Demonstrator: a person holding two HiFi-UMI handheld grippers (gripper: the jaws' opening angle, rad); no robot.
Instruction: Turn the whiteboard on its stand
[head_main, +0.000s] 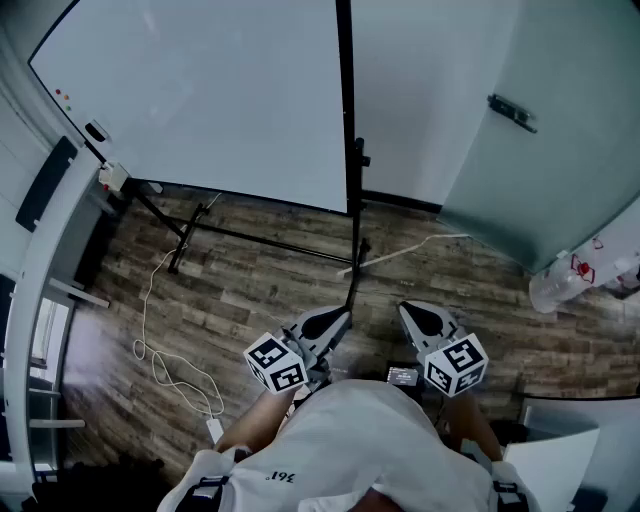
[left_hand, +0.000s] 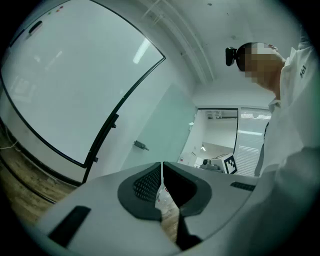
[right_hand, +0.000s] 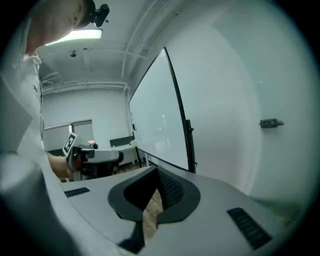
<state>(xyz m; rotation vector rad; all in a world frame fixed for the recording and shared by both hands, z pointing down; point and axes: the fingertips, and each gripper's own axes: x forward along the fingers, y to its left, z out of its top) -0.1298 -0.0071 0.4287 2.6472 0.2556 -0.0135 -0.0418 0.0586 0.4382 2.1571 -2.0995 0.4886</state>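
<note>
While left gripper (head_main: 338, 320) and right gripper (head_main: 412, 318) rest closed, empty, at 6 o'clock, whiteboard (head_main: 200, 90) stands ahead at 11 o'clock, untouched. Likely best: open jaws, clamp black edge frame (head_main: 345, 100) at 12 o'clock, rotate slowly, avoiding floor cable (head_main: 147, 295).

A long white cord (head_main: 145, 320) lies in loops on the brown wood floor (head_main: 250, 290) — off to the left. A pale door (head_main: 540, 190) with a dark handle (head_main: 512, 112) stands on the right.

The whiteboard (head_main: 200, 90) is blocking the way ahead; its black base bar (head_main: 262, 243) and a white cable (head_main: 147, 305) are crossing the wooden floor (head_main: 250, 300), leaving bare boards between.
</note>
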